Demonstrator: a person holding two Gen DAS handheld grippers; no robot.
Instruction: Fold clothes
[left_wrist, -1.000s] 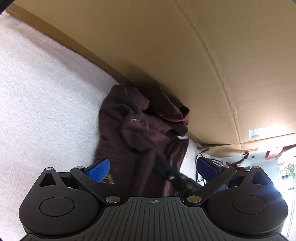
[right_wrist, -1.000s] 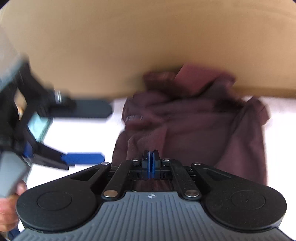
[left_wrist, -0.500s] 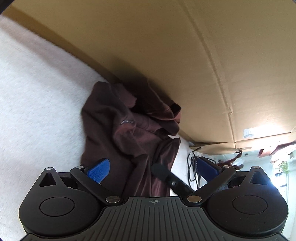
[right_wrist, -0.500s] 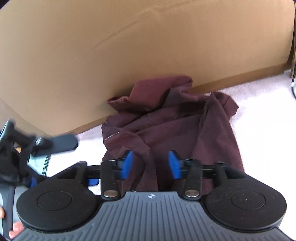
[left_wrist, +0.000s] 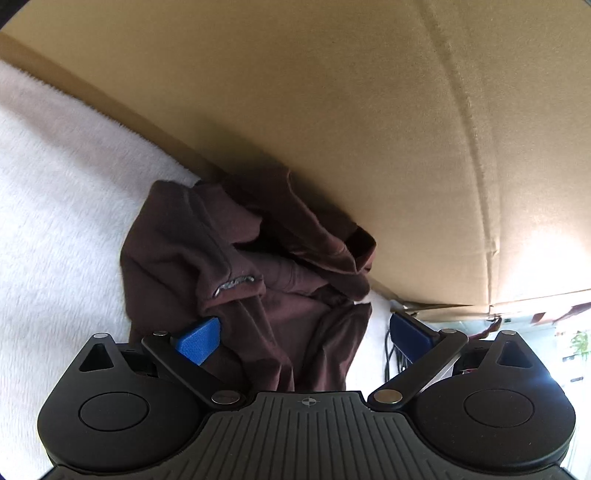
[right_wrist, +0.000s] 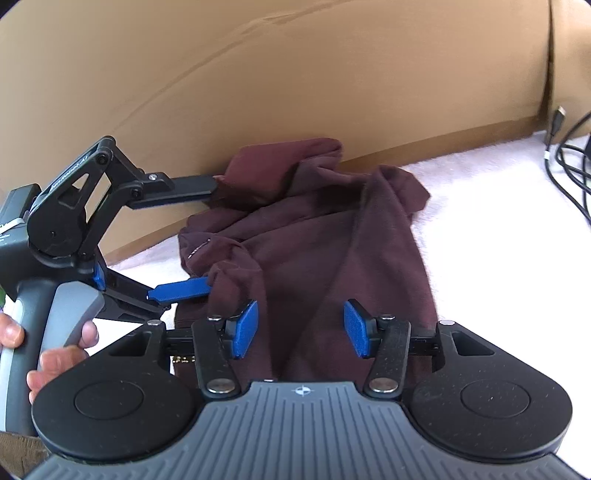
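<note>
The crumpled garment (right_wrist: 317, 236) is a deep maroon, plain, with a small pale grey mark (left_wrist: 234, 285) on one fold. It lies on a fluffy white cover (left_wrist: 55, 236) against plain tan cardboard (right_wrist: 258, 85), with black cables (right_wrist: 569, 158) at the far edge. Both the left gripper (left_wrist: 304, 334) and the right gripper (right_wrist: 301, 328) are black with bright blue pads, above ribbed grey housings.

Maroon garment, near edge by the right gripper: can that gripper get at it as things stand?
Probably yes. The right gripper, whose jaws have just been opening, stands open right over the maroon garment, nothing between. The left gripper works its far side.
</note>
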